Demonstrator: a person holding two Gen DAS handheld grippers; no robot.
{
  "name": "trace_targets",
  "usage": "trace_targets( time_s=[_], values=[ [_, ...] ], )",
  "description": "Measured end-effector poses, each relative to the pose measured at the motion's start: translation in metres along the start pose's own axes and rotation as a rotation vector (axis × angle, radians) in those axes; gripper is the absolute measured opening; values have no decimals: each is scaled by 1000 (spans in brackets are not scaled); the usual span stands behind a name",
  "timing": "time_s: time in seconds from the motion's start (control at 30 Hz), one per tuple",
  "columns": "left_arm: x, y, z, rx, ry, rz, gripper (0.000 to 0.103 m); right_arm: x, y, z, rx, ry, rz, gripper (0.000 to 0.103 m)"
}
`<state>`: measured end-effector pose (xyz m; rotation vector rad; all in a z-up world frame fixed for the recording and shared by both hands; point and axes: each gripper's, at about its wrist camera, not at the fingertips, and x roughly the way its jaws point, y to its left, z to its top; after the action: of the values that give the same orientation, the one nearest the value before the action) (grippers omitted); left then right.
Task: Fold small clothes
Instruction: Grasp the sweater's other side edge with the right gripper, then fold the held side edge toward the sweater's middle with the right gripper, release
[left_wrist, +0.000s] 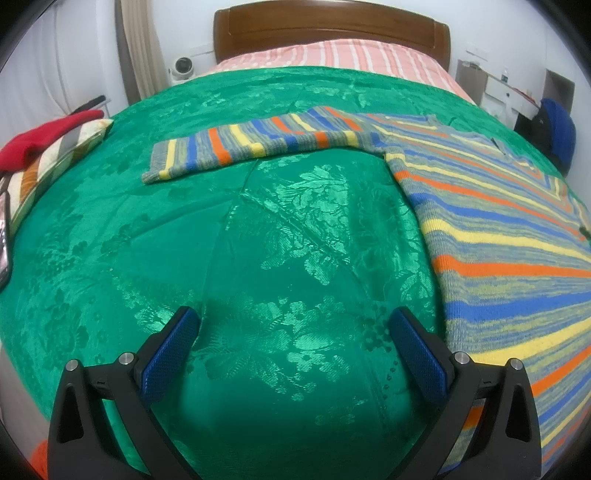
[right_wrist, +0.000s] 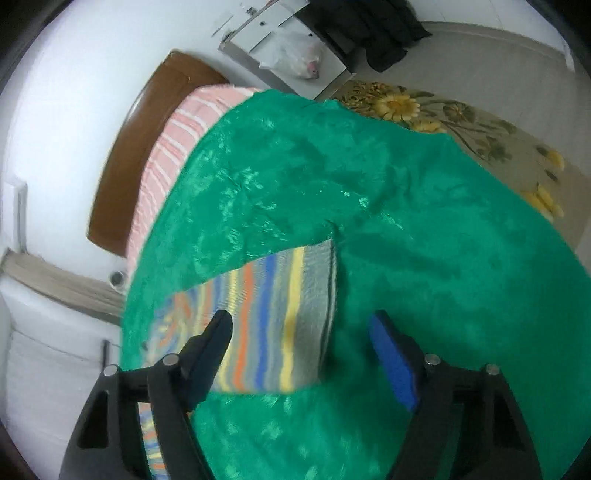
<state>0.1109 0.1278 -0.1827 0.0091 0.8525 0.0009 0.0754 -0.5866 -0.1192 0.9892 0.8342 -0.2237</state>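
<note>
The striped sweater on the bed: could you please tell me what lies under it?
The striped sweater lies flat on the green floral bedspread. Whatever is beneath the bedspread there is covered.

sweater (left_wrist: 491, 236): matt ribbed knit
bedspread (left_wrist: 280, 236): glossy green damask cloth under my grippers
headboard (left_wrist: 332, 26): polished wood
my pads (left_wrist: 419, 356): rough blue rubber

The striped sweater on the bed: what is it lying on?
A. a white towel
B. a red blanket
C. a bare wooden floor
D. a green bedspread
D: the striped sweater is spread flat, one sleeve stretched out sideways, straight on the shiny green bedspread that covers most of the bed.
</note>
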Motion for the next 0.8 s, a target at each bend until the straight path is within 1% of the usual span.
trace_targets(
  time_s=[0.03, 0.07, 0.1, 0.13, 0.17, 0.2, 0.23, 0.27, 0.3, 0.33, 0.37, 0.43, 0.5, 0.57, 0.63, 0.7, 0.73, 0.77, 0.8],
  values=[
    [0, 0, 0, 0, -1, 0, 103, 7, 4, 2, -22, 4, -21, 66],
    [0, 0, 0, 0, -2, 1, 103, 12, 9, 3, -42, 10, -21, 59],
    [0, 0, 0, 0, -3, 2, 103, 16, 14, 1, -64, 25, -15, 41],
    [0, 0, 0, -1, -4, 3, 103, 23, 23, -1, -105, 56, -21, 20],
    [0, -1, -1, -1, -5, 4, 103, 29, 33, -3, -160, 80, -67, 11],
    [0, 0, 0, -2, -5, 4, 103, 29, 43, -5, -219, 87, -137, 9],
    [0, 0, 0, -2, -5, 4, 103, 29, 54, -5, -271, 82, -189, 8],
    [0, -1, -1, -2, -5, 4, 103, 25, 65, -6, -313, 60, -227, 7],
    [0, 0, 0, -2, -4, 3, 103, 19, 80, -7, -345, 34, -239, 7],
    [0, -1, 0, -3, -3, 4, 103, 9, 104, -7, -380, -4, -213, 7],
    [1, -1, 0, -3, -2, 4, 103, 3, 120, -9, -398, -21, -178, 7],
    [1, -1, 0, -4, -1, 4, 103, -8, 170, -16, -451, -33, -60, 7],
    [1, 0, 1, -3, 1, 2, 103, -9, 229, -31, -525, -8, 53, 7],
    [1, 0, 2, -3, 2, -2, 103, 2, 279, -51, -597, 34, 127, 7],
    [1, 1, 1, -1, 2, -4, 103, 19, 317, -71, -639, 76, 181, 7],
    [1, 1, 1, 0, 2, -5, 103, 48, 354, -97, -680, 121, 225, 9],
    [1, 1, 1, 0, 2, -5, 103, 63, 365, -109, -684, 152, 263, 13],
    [1, 1, 1, 0, 2, -5, 103, 79, 372, -117, -672, 193, 303, 20],
    [1, 2, 1, 0, 1, -6, 103, 94, 375, -123, -649, 243, 338, 44]
  ],
)
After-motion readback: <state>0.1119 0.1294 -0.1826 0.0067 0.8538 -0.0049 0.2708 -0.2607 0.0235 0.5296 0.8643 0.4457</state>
